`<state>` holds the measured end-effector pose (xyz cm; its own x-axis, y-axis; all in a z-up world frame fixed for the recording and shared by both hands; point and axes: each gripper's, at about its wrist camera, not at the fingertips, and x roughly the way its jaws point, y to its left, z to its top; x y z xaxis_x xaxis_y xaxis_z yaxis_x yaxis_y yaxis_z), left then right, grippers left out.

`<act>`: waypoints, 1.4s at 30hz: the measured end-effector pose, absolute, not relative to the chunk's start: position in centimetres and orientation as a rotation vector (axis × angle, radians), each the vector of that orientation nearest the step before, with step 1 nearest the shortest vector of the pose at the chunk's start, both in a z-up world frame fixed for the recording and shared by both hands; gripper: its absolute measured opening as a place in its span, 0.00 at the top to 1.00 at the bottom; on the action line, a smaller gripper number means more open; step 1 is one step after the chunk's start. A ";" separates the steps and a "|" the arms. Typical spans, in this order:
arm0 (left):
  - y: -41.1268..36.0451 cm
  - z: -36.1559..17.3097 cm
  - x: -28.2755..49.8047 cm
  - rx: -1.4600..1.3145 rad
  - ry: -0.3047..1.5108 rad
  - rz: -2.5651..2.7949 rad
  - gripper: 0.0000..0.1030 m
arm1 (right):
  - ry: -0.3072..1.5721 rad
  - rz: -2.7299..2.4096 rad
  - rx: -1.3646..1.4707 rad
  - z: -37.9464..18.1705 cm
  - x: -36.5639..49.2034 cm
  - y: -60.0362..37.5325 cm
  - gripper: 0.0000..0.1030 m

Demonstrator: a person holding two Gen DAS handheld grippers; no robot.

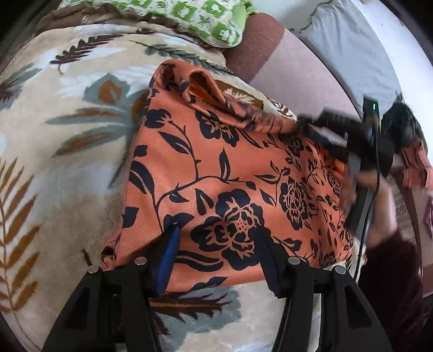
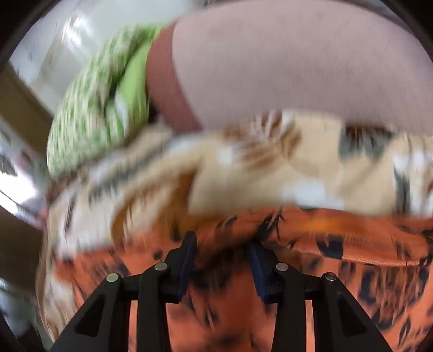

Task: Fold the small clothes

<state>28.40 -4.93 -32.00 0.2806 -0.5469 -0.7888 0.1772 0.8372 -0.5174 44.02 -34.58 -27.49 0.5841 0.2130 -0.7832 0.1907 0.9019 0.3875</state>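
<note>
Orange fabric printed with dark navy flowers fills the near ground: a small garment [image 1: 216,173] lies spread on a beige blanket [image 1: 67,121] patterned with rust and grey-blue leaves. In the left wrist view, the left gripper [image 1: 219,243] sits over the garment's near edge, its blue-padded fingers [image 1: 169,260] spread apart with the cloth lying between them, not pinched. At the garment's right edge the right gripper [image 1: 349,140], black and motion-blurred, meets the fabric, where a fold rises toward the far corner.

The right wrist view is heavily blurred. There the right gripper [image 2: 220,251] hangs above the same orange garment [image 2: 351,257], its fingers apart; whether any cloth is caught between them cannot be told. Just beyond, the blanket [image 2: 243,173] bunches in a ridge.

Farther off, a green-and-white patterned pillow [image 1: 189,19] rests at the blanket's far edge, beside a brown and pale mauve sheet [image 1: 292,70] covering the bed.
</note>
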 end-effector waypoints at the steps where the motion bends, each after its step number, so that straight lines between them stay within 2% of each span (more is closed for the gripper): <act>1: -4.8 -32.1 28.6 -0.379 1.198 -0.505 0.45 | 0.949 0.018 0.492 -27.1 44.7 -34.1 0.61; 8: -2.7 -30.5 28.8 -0.459 1.172 -0.467 0.45 | 1.036 0.347 0.471 -25.8 40.5 -25.7 0.60; 15: -0.8 -30.4 28.8 -0.446 1.174 -0.424 0.45 | 1.179 0.450 0.477 -30.0 42.4 -18.7 0.60; 20: -0.8 -30.4 29.2 -0.422 1.176 -0.429 0.45 | 1.079 0.318 0.484 -29.8 48.7 -19.2 0.60; 23: -0.6 -30.5 29.7 -0.441 1.179 -0.432 0.44 | 1.023 0.269 0.555 -29.3 49.6 -21.2 0.60; 30: -0.2 -29.2 29.6 -0.418 1.127 -0.412 0.45 | 0.962 0.256 0.589 -27.0 40.0 -27.3 0.60; 35: -0.9 -28.7 29.1 -0.335 1.092 -0.355 0.44 | 0.942 0.098 0.487 -26.5 30.5 -33.4 0.59; 40: -1.5 -31.9 29.9 -0.248 1.204 -0.262 0.44 | 1.031 -0.079 0.544 -30.2 23.7 -41.0 0.51; 42: -1.2 -32.4 30.0 -0.278 1.216 -0.253 0.44 | 1.053 -0.056 0.623 -32.1 22.2 -42.9 0.51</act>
<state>30.01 -1.21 -32.37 0.3274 -0.3370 -0.8827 0.0423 0.9385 -0.3426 22.20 -42.93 -32.06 0.5104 0.2457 -0.8241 0.3324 0.8275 0.4526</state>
